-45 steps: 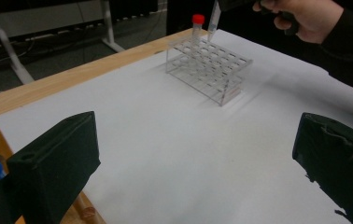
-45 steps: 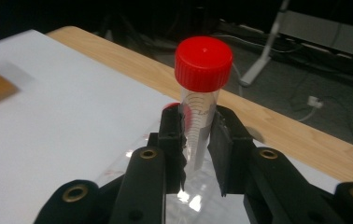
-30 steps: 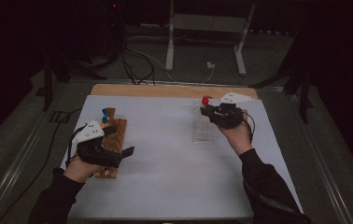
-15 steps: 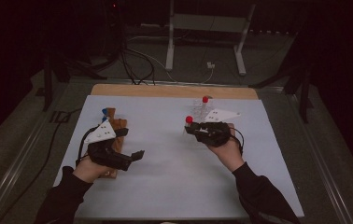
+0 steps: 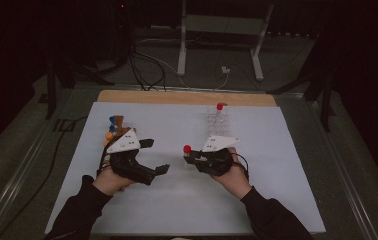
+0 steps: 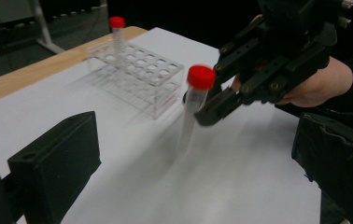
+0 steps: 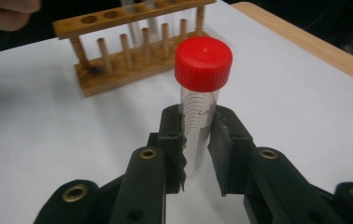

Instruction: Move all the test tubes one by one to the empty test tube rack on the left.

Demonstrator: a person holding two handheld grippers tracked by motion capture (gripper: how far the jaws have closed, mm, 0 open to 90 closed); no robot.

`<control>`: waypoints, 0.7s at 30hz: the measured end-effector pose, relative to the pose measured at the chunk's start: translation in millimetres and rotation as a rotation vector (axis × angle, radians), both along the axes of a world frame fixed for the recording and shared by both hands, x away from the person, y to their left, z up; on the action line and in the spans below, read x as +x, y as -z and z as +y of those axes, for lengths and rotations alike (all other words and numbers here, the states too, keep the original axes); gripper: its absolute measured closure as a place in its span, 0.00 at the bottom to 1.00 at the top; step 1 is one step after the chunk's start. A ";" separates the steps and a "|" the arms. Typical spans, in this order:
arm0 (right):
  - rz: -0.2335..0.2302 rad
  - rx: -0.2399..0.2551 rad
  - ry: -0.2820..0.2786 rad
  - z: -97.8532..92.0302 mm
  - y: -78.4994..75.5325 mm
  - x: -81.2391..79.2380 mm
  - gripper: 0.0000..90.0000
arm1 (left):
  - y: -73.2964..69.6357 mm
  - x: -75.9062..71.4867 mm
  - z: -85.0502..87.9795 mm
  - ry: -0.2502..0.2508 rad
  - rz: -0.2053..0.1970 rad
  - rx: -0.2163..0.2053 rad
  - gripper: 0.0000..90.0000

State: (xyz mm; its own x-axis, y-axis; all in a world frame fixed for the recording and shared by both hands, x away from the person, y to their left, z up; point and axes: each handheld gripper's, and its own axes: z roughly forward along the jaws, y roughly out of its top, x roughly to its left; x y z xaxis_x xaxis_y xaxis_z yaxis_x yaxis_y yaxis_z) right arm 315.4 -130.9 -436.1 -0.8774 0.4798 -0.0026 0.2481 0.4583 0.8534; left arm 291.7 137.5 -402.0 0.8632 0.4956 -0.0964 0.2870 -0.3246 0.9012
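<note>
One red-capped tube point(image 7: 198, 116) gripped in right gripper point(image 7: 198, 140) fingers, another in clear rack point(image 6: 135, 77), left gripper point(image 5: 158, 156) fingers apart.

At the lower left and lower middle of the high view, both forearms wear dark long sleeves, and each hand carries a matte black gripper topped by a pale three-cornered plate: the left gripper point(image 5: 158, 156) and the right gripper point(image 5: 189, 156), the latter trailing a thin black cable. In the right gripper view, its black linkage bars carry brass-ringed pivot holes and end in blocky, rough-edged pads. In the left gripper view, the left gripper's two jaws are plain black blocks.
</note>
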 end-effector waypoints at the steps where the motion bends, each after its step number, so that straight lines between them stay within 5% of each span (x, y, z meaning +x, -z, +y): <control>1: 0.004 -0.001 -0.004 1.5 1.1 -1.0 0.84 | 0.4 0.5 -2.5 0.004 0.003 -0.001 0.02; 7: 0.018 0.003 -0.038 9.3 3.4 -5.8 0.83 | 4.9 3.6 -18.1 0.036 0.001 -0.002 0.11; 21: 0.013 -0.003 -0.060 13.9 3.5 -12.0 0.84 | 16.6 7.7 -34.3 0.039 -0.035 0.055 0.63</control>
